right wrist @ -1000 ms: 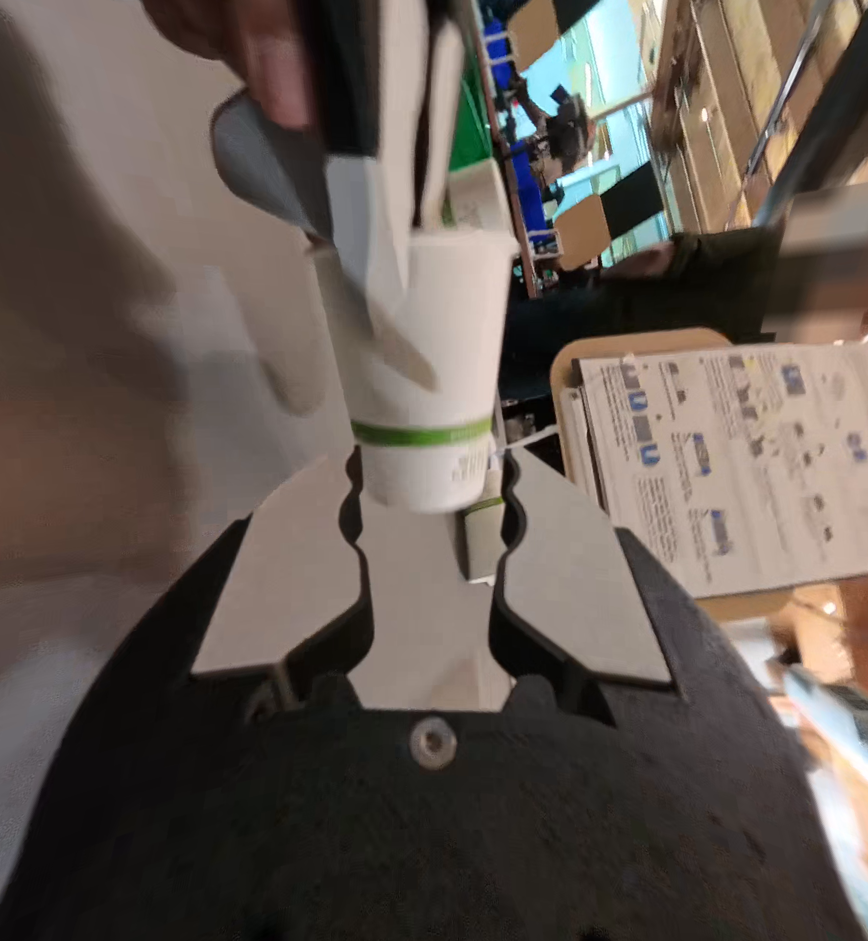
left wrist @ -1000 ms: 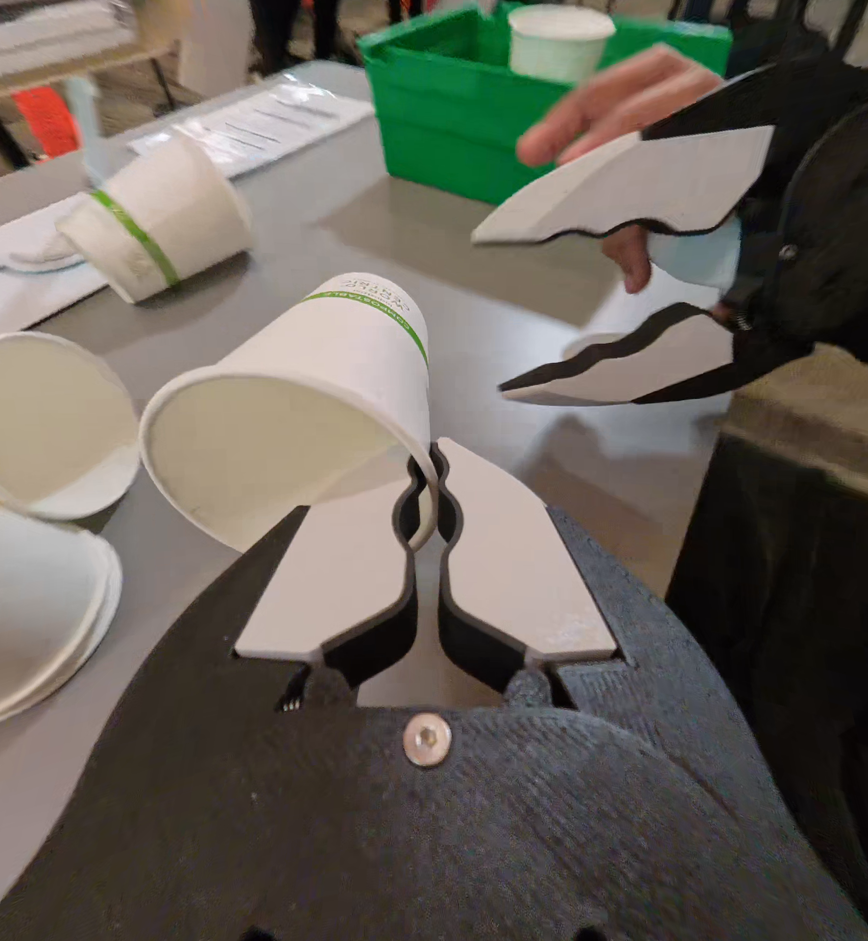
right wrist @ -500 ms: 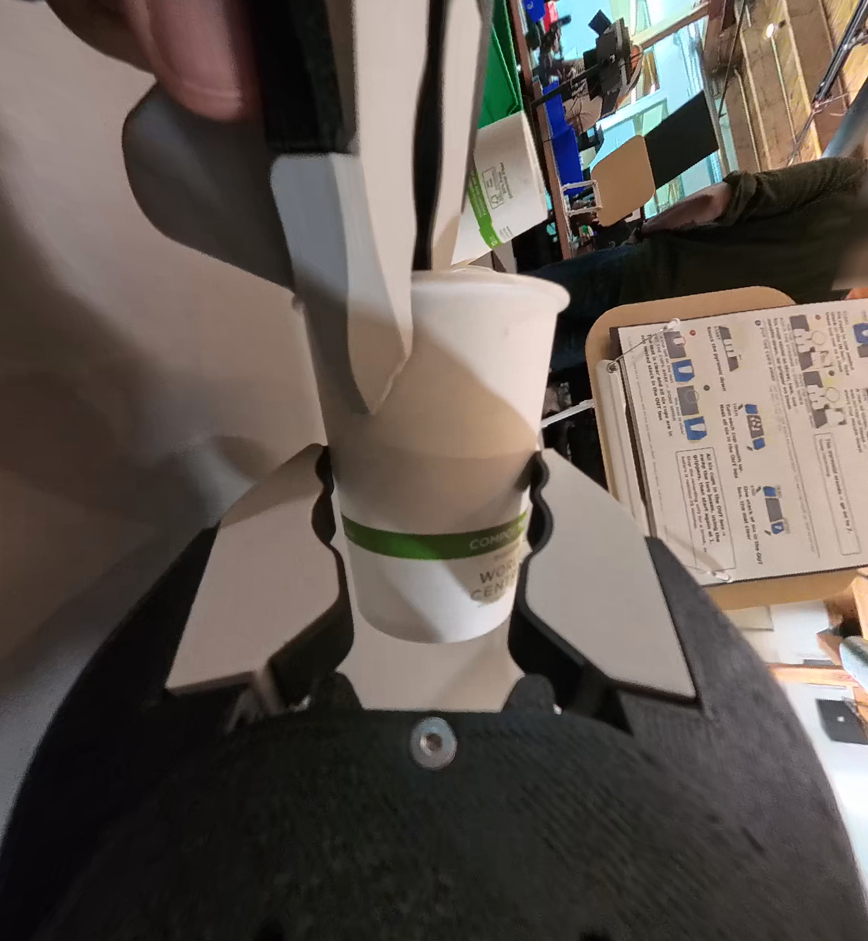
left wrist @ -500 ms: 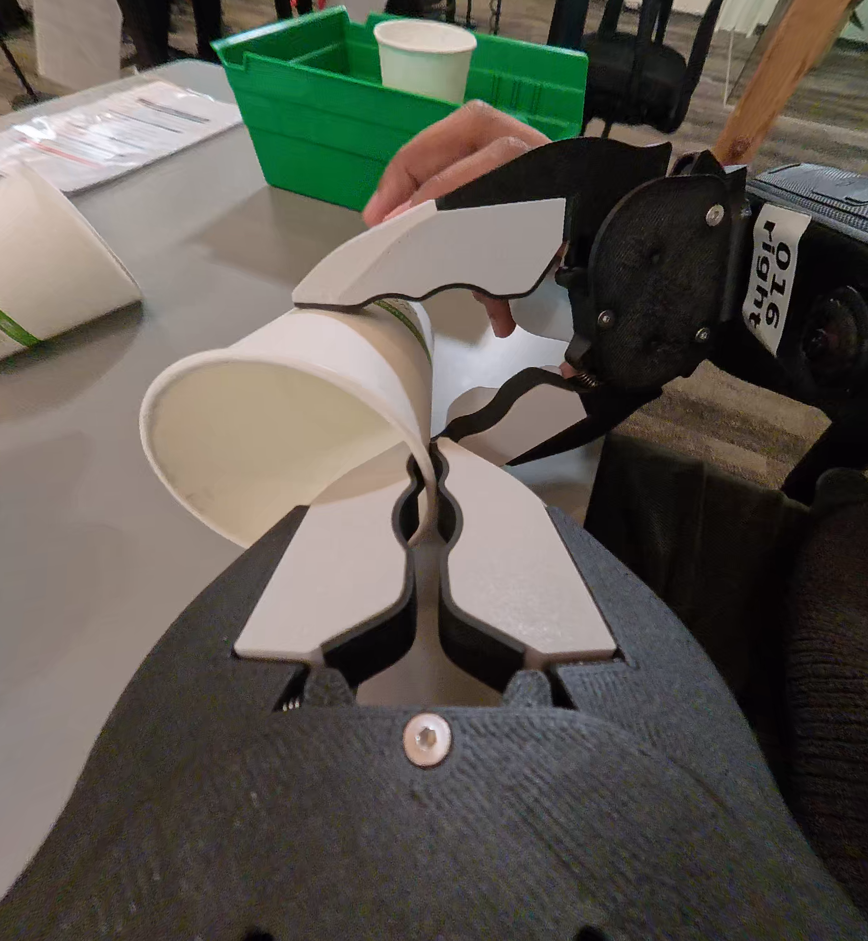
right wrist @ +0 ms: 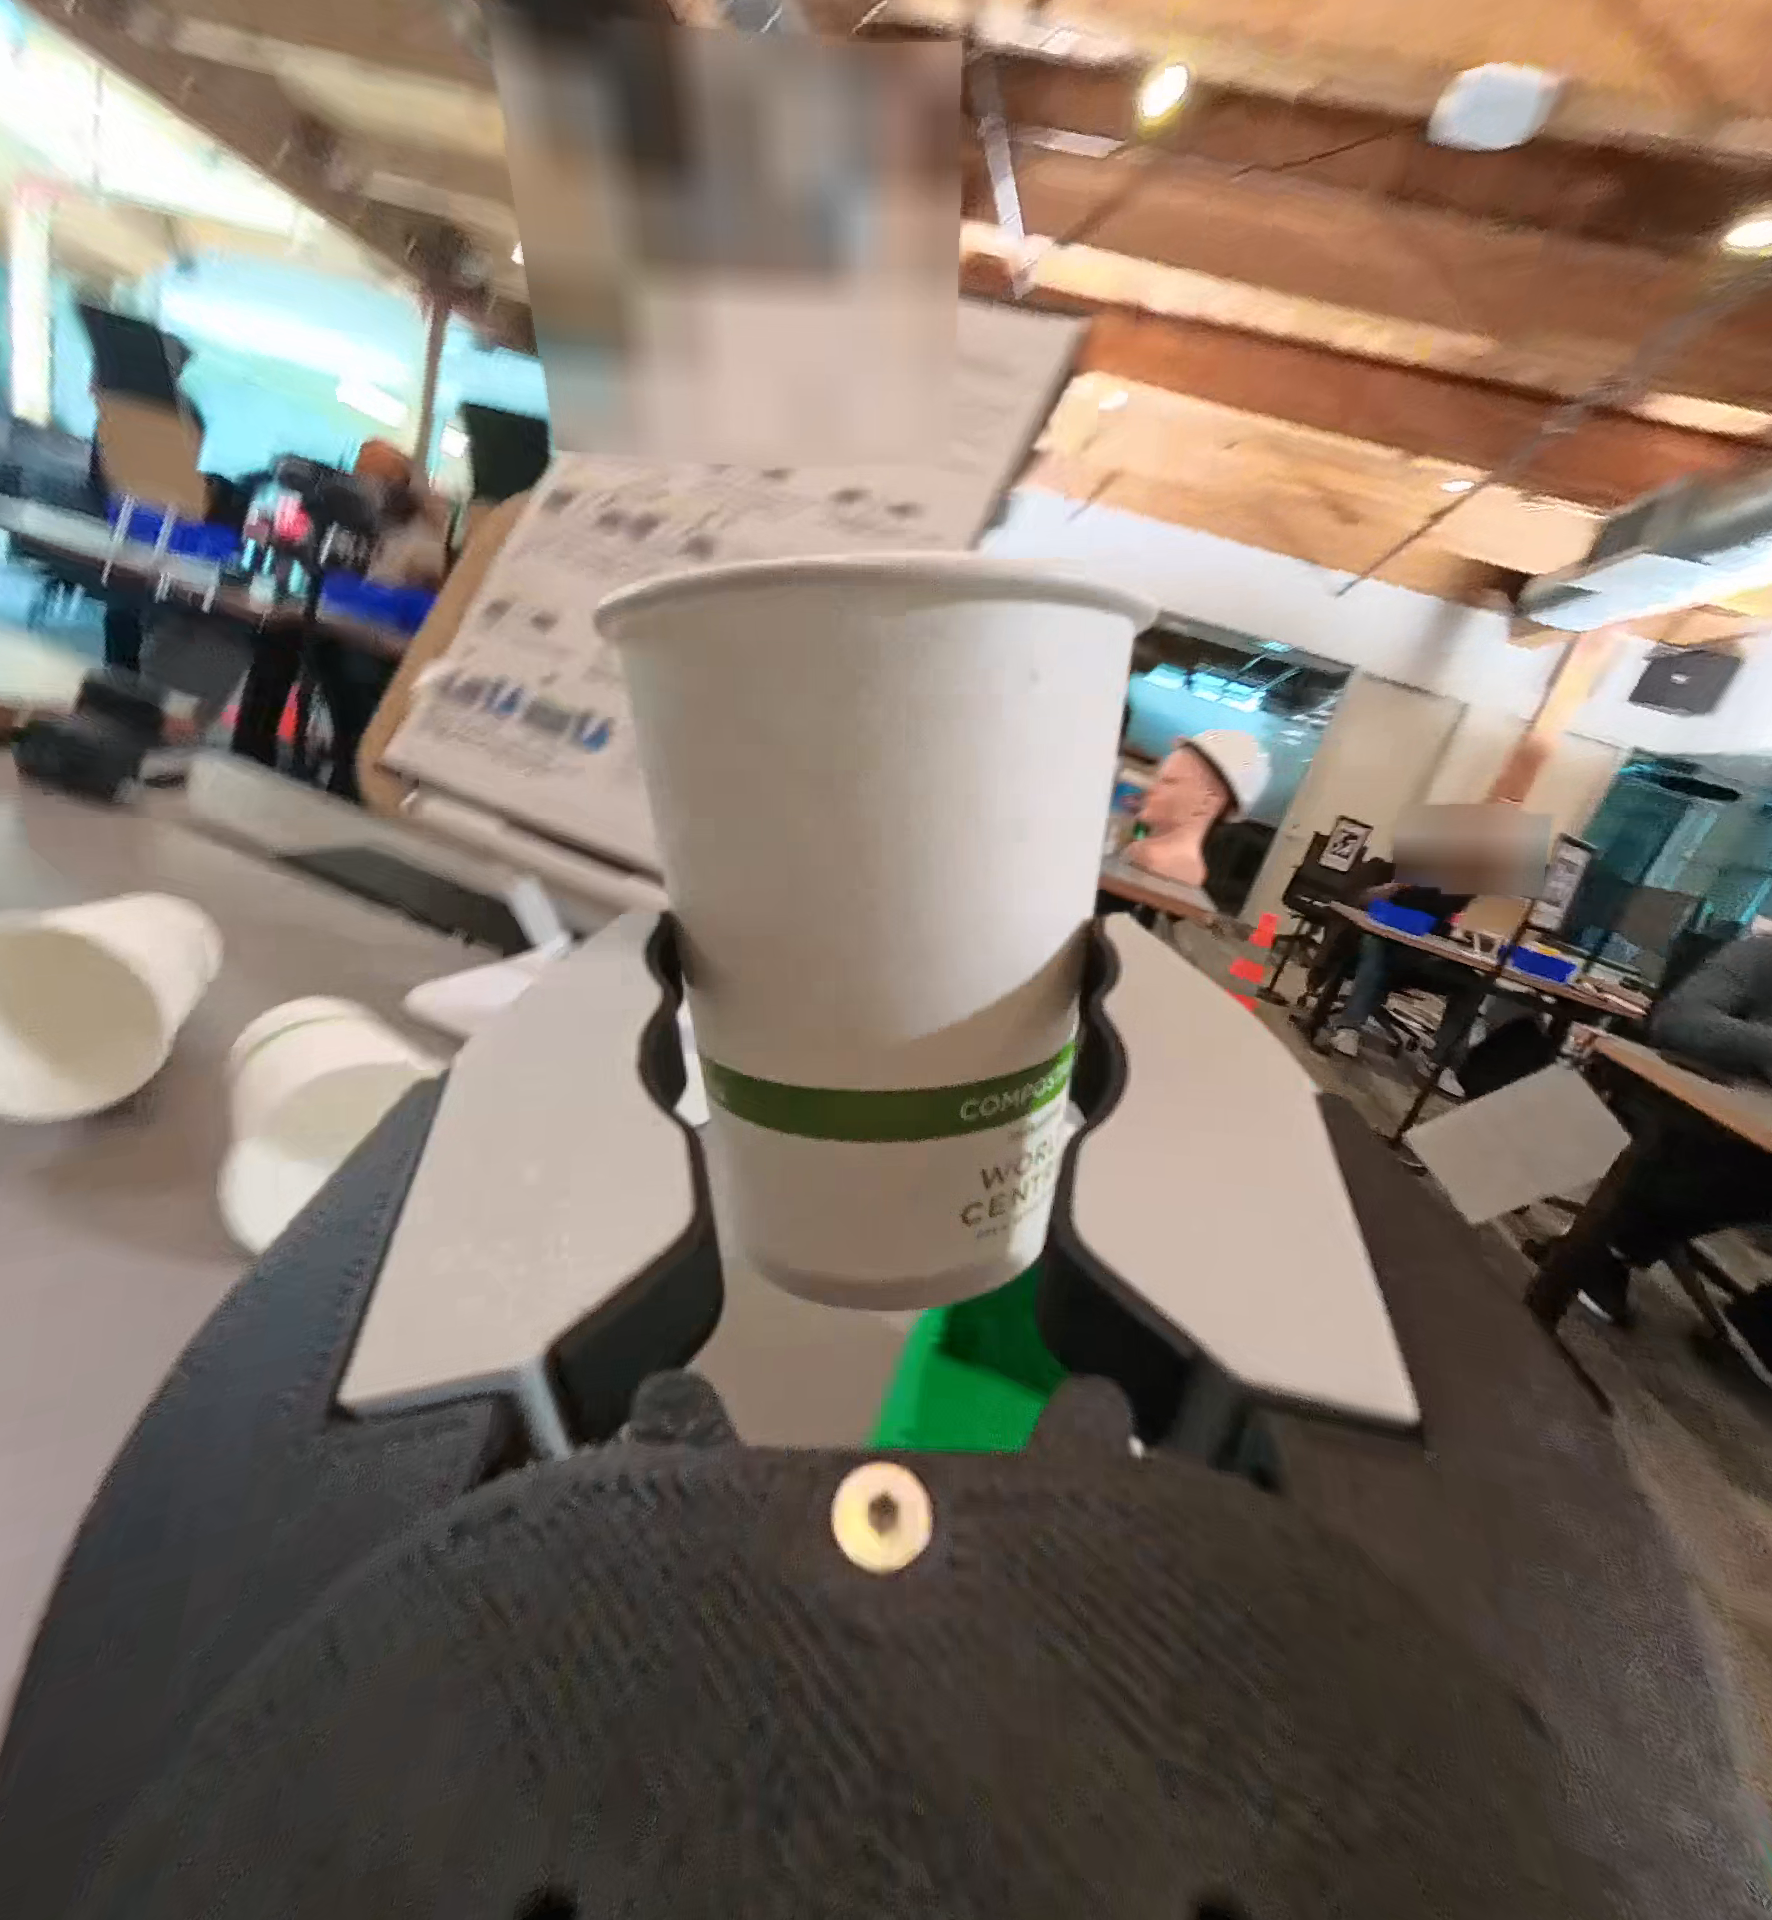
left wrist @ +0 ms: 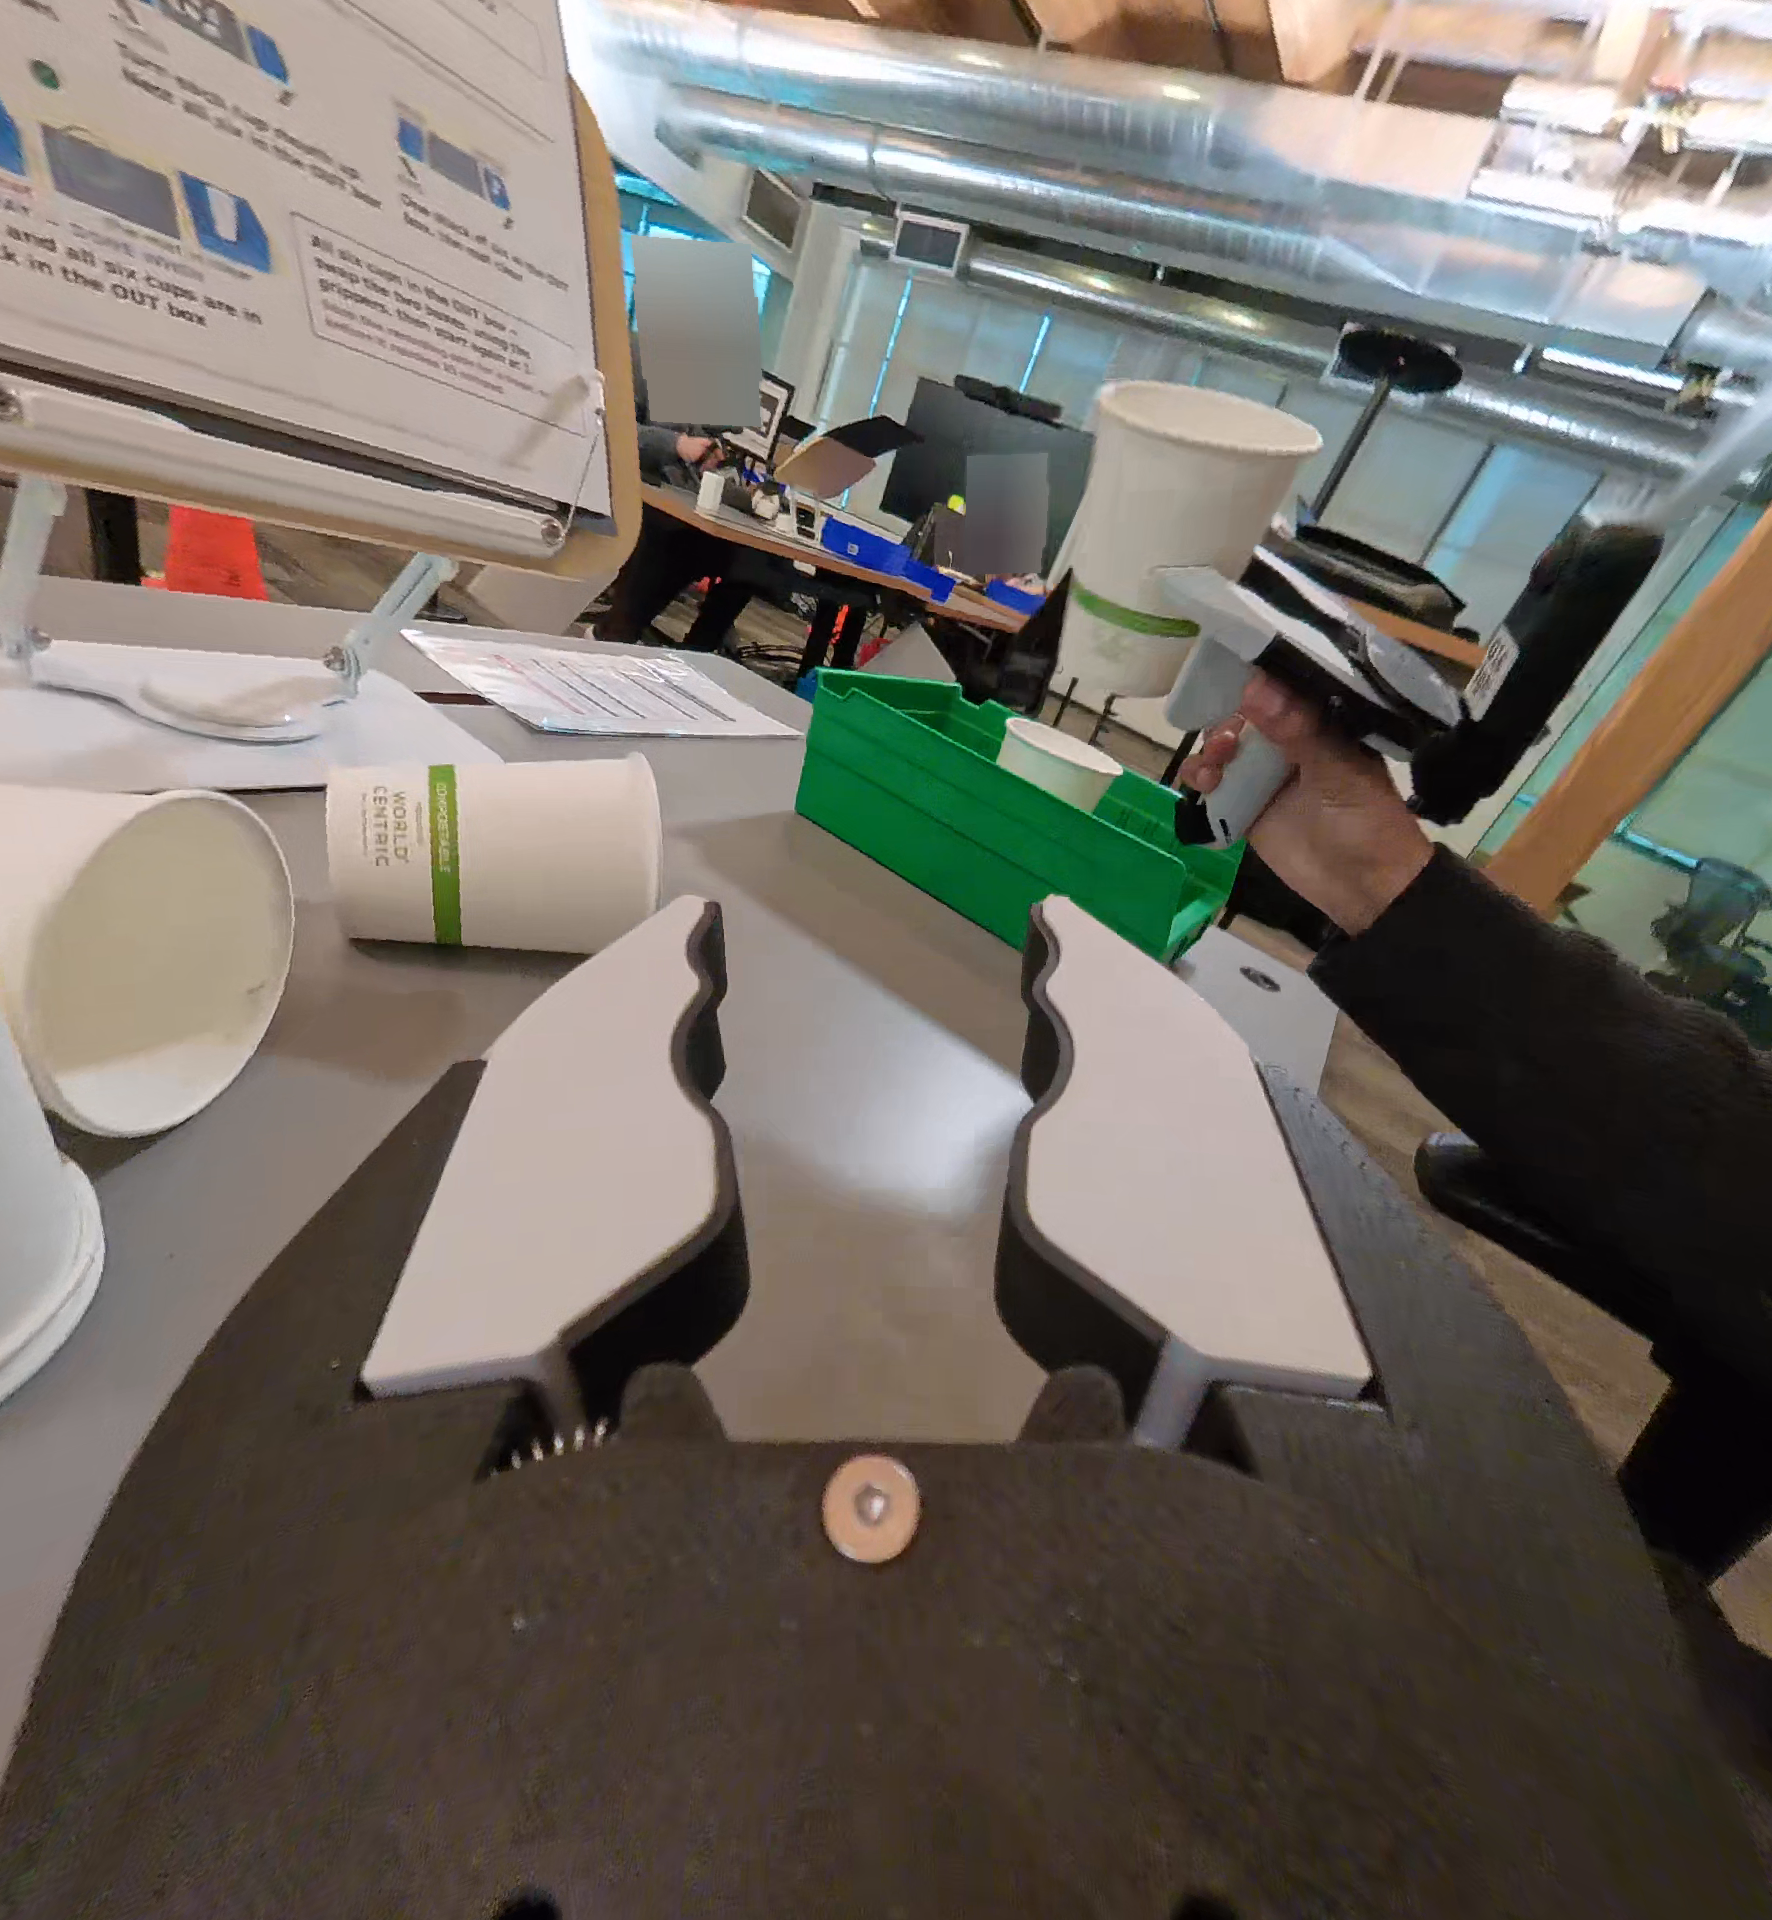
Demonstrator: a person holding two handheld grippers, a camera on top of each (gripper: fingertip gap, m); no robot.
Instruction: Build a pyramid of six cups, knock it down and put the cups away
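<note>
- The right gripper (right wrist: 882, 1049) is carrying a white paper cup (right wrist: 877, 904) upright in the air, jaws closed on the lower half of its wall, right around the green band.
- In the left wrist view that same cup (left wrist: 1173, 530) is hanging above the green bin (left wrist: 965, 831), gripper level, with the person's hand (left wrist: 1318, 831) wrapped round the handle beneath it.
- Judging by its look, this cup is light, thin-walled and easily crushed; the stiffest places to take it are likely the rolled rim and the base, so a gentle squeeze low down is suiting it.
- The left gripper (left wrist: 871, 997) is hovering low over the grey counter (left wrist: 861, 1091), jaws spread wide and holding nothing.
- Nearest to it, a cup lying on its side (left wrist: 492, 854) is resting just ahead and to the left, and another tipped cup (left wrist: 123, 945) is showing its open mouth.
- A further cup (left wrist: 1058, 762) is standing inside the bin, and an instruction sheet on a stand (left wrist: 269, 260) is leaning over the counter's far side.
</note>
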